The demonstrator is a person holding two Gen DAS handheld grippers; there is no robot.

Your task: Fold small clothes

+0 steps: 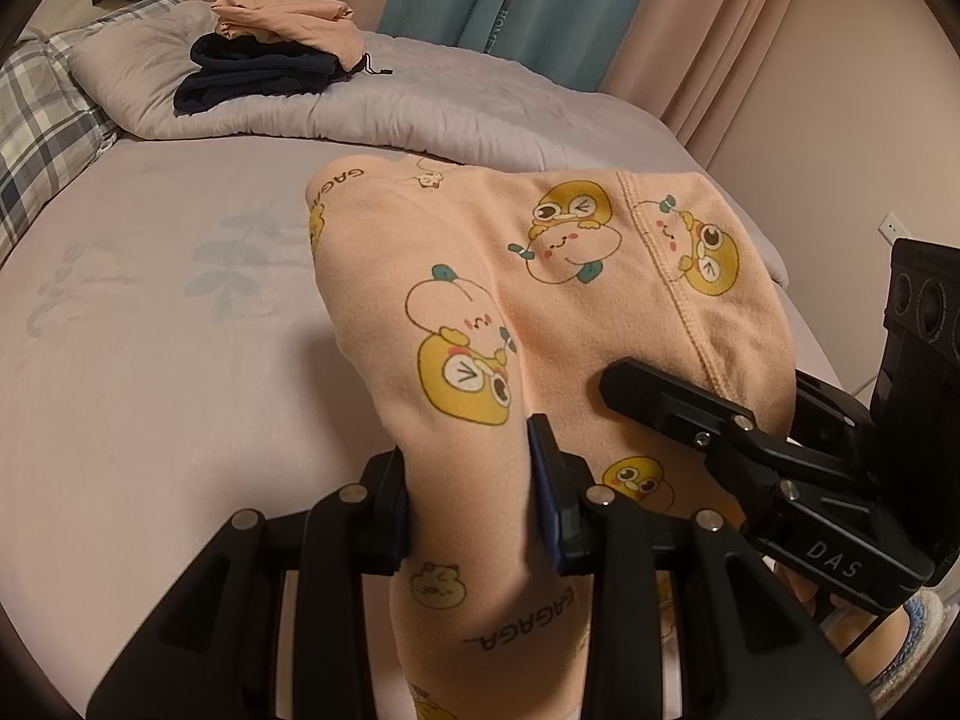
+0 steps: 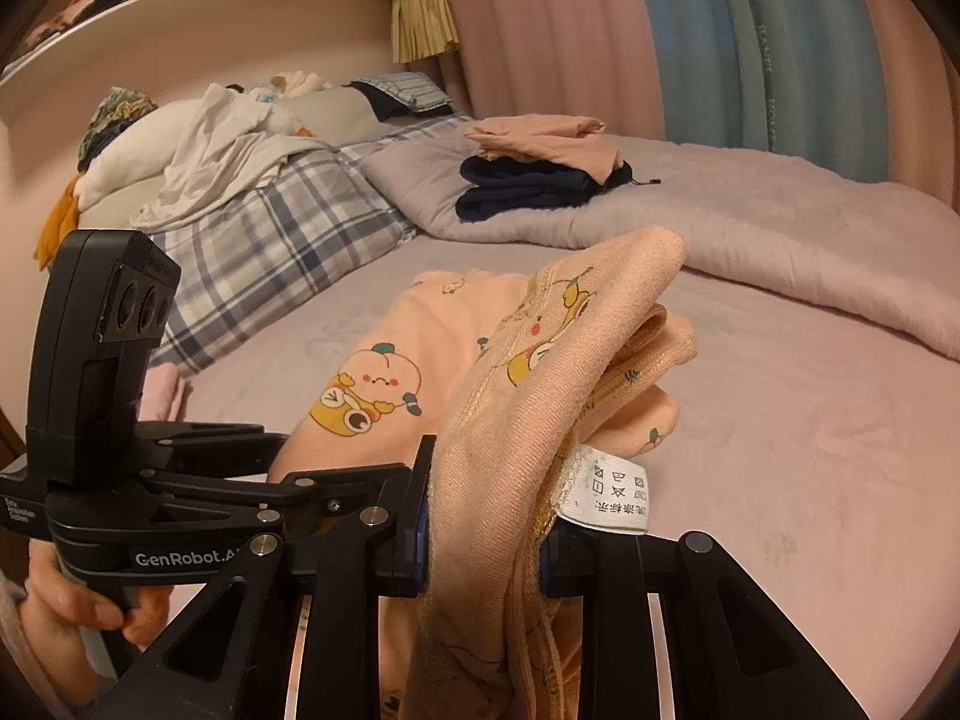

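A peach child's garment (image 1: 540, 276) printed with yellow cartoon figures hangs above the bed, held up at two places. My left gripper (image 1: 474, 516) is shut on a bunched fold of it at the lower middle of the left wrist view. My right gripper (image 2: 486, 546) is shut on the thick seamed waistband (image 2: 540, 372), where a white care label (image 2: 612, 495) sticks out. The right gripper (image 1: 690, 408) also shows in the left wrist view, at the garment's right edge. The left gripper (image 2: 270, 480) shows at the left of the right wrist view, with a hand (image 2: 78, 606) on its grip.
A stack of folded clothes (image 1: 270, 54), peach over dark navy, rests on a grey quilt (image 1: 420, 102) at the far side of the bed. A plaid pillow (image 2: 270, 228) and loose white laundry (image 2: 198, 150) lie toward the headboard. Curtains (image 2: 600, 30) hang behind.
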